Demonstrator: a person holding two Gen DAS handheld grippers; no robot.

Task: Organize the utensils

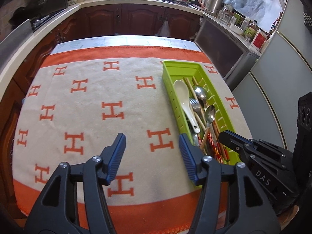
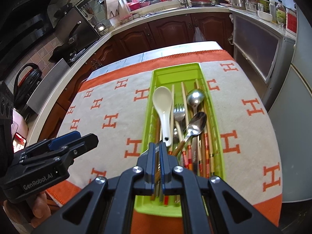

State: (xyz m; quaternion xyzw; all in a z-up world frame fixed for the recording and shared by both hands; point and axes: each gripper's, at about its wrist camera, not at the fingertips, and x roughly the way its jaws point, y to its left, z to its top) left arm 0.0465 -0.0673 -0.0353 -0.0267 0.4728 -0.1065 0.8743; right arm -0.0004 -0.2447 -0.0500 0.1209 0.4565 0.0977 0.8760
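L wrist view: left gripper [image 1: 152,154] jaws wide apart, nothing btwn; green tray [image 1: 197,68] w/ utensils just right of right finger; bare towel [image 1: 87,107] ahead. R wrist view: right gripper [image 2: 157,154] jaws nearly together over tray's near end, maybe pinching a thin handle, can't tell; white spoon [image 2: 162,105] just ahead.

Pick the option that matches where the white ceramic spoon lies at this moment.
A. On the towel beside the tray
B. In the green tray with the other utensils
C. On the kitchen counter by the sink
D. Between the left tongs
B: the white ceramic spoon lies inside the green tray, beside a fork and metal spoons.
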